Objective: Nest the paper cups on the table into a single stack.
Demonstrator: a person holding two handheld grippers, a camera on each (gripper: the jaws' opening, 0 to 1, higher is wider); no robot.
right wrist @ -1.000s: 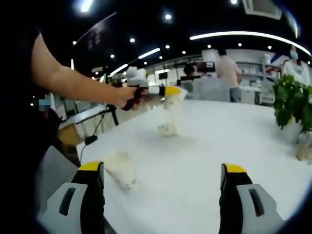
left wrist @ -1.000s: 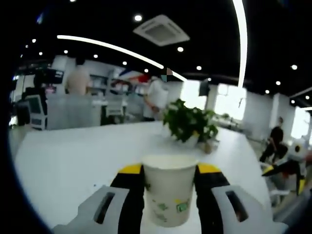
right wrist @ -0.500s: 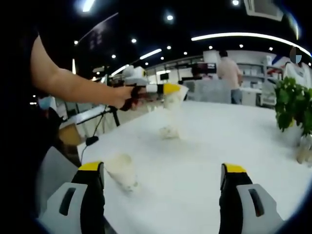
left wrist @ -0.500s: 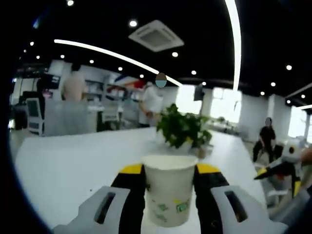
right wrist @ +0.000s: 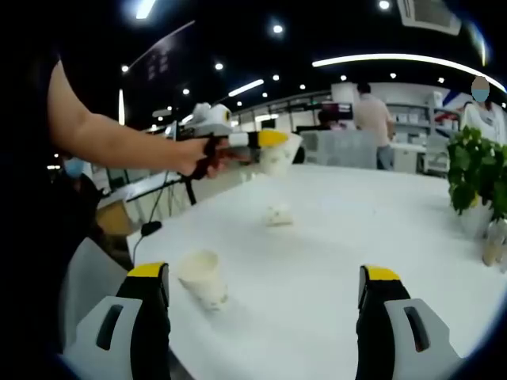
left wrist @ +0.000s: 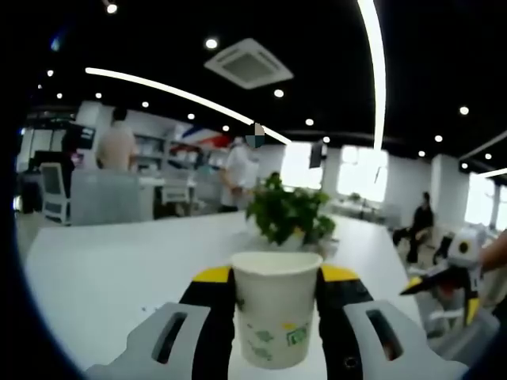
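Bright open-plan office surrounds a long white tabletop (right wrist: 317,261), with people standing at desks far behind it. In the left gripper view, the left gripper (left wrist: 275,279) has its yellow-tipped fingers (left wrist: 214,276) pinching a held paper cup (left wrist: 275,313) upright by its sides, mouth up and clear of the tabletop. In the right gripper view that same gripper is seen carried above the far left side of the tabletop by the person's hand (right wrist: 200,157).

Two more cups wait on the surface. A near cup (right wrist: 203,277) stands close to the left edge, just ahead of the right gripper's own left finger, tilted slightly in this view. A far cup (right wrist: 278,214) sits nearer the middle of the tabletop, below and a little beyond the held one; it is too blurred to tell whether it stands upright or lies over.

The right gripper (right wrist: 265,305) is spread wide and holds nothing.

Judging by position, the far cup is the nearer target for the left gripper, with the held cup's axis vertical and needing to come down over it. A potted plant (right wrist: 475,178) stands at the right edge, well apart from all of the cups, and nothing blocks the way.
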